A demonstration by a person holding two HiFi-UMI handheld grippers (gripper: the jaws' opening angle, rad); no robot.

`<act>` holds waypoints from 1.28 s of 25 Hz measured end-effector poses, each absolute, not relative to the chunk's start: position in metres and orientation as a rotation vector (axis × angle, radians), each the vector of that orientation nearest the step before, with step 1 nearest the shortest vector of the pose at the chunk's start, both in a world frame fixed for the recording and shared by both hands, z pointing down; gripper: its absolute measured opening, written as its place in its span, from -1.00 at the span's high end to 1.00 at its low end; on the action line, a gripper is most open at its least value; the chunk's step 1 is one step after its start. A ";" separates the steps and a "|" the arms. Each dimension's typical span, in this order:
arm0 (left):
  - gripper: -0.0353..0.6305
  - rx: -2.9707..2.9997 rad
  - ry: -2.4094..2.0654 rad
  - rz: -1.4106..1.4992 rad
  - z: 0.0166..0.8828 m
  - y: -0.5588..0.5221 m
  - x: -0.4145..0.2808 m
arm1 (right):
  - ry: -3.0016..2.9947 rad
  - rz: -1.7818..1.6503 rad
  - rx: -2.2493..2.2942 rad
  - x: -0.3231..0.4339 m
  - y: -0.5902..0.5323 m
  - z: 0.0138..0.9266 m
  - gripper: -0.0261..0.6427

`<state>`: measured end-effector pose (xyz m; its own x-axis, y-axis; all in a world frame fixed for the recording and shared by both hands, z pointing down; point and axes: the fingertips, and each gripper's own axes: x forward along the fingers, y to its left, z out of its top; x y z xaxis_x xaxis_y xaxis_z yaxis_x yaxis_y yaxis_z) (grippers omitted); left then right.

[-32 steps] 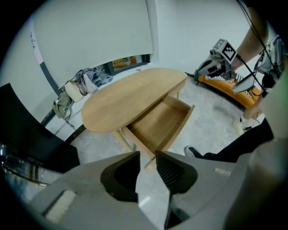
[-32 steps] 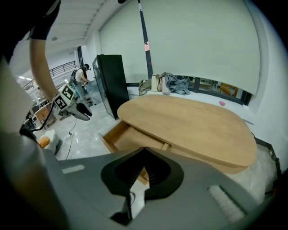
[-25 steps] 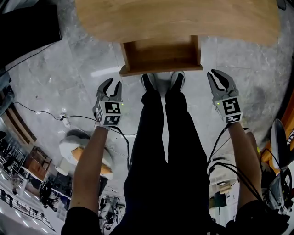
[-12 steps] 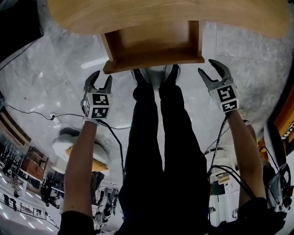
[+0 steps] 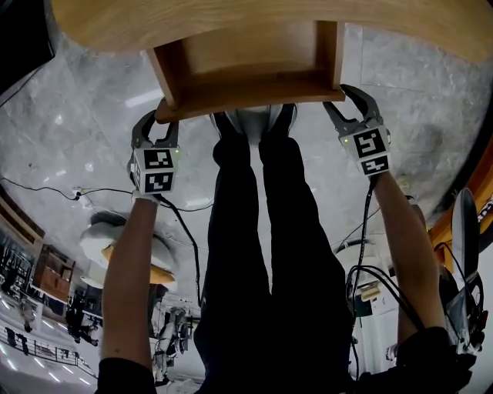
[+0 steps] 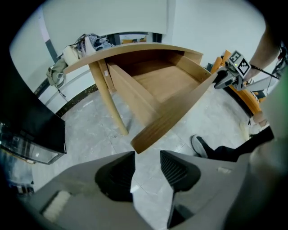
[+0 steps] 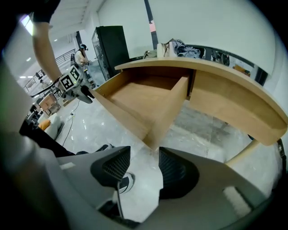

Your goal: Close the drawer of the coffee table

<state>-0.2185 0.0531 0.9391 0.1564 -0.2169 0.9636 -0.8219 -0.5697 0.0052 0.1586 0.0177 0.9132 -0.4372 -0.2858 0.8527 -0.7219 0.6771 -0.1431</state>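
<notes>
Head view: drawer (image 5: 246,65) stands pulled out of coffee table (image 5: 115,27); left gripper (image 5: 158,127) at its near-left corner, right gripper (image 5: 348,110) at its near-right. Left gripper view: jaws wide, closing, nothing between them — drawer corner just beyond. Right gripper view: likewise.

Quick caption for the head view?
Left claw and right claw, empty and closing, near front corners of the open drawer of the coffee table.

Open drawer (image 6: 167,83) under coffee table (image 6: 135,48), left gripper (image 6: 147,156) fingers (image 6: 178,170) closing, only floor (image 6: 90,131) between, right gripper (image 6: 220,81) at drawer's far corner
</notes>
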 end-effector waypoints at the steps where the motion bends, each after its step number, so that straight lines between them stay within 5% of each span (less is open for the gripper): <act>1: 0.35 1.891 -0.999 1.414 0.937 0.050 -0.216 | -2.025 0.644 0.790 0.157 0.016 0.913 0.32; 6: 0.46 1.808 -1.113 1.290 0.930 0.040 -0.214 | -2.020 0.766 0.898 0.159 0.010 0.910 0.48; 32: 0.49 1.763 -1.221 1.140 0.894 -0.016 -0.215 | -1.989 0.834 1.040 0.158 -0.052 0.876 0.49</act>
